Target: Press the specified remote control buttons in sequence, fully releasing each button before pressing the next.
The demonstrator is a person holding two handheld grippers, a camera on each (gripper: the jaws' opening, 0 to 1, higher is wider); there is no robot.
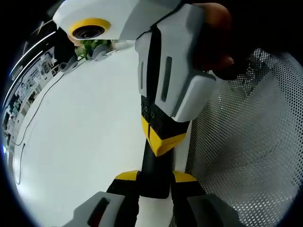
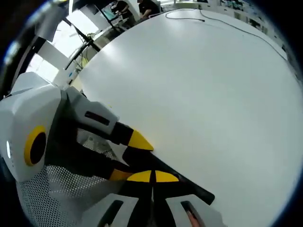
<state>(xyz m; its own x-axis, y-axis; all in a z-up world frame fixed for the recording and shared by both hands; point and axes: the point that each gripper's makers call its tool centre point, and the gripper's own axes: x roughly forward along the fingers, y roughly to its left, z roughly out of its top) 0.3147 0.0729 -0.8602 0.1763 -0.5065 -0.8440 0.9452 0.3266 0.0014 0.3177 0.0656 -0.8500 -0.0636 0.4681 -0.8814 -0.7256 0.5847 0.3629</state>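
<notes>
1. While the left gripper (image 1: 155, 181) clamps a black remote (image 1: 154, 170) between its yellow-tipped jaws, the remote runs away from the camera, rising out of the gap between the two jaws in the left gripper view.
2. Left jaws stand a remote's width apart, one yellow tip on each side of the dark body, both touching it.
3. Far end of the remote is covered by the right gripper (image 1: 160, 138), which comes in from the top; its yellow tips sit together, pressed onto the remote's upper face.
4. In the right gripper view the right gripper (image 2: 152, 177) has its two yellow tips side by side with no gap, so the jaws are closed with nothing between them; the remote (image 2: 189, 187) lies just beyond and under them, slanting to the lower right.
5. Left gripper (image 2: 127, 157) enters that view from the left, one yellow tip above the remote, one below.
6. White table (image 1: 80, 142) lies under everything, bare across most of the left side.
7. Perforated metal mesh surface (image 1: 246, 146) fills the right side of the left gripper view, beside the remote.
8. Thin cable (image 1: 28, 123) trails along the table's far left edge.
9. Green plant (image 1: 92, 47) at the far table edge.
10. People (image 2: 135, 8) stand at the far end of the table in the right gripper view.
</notes>
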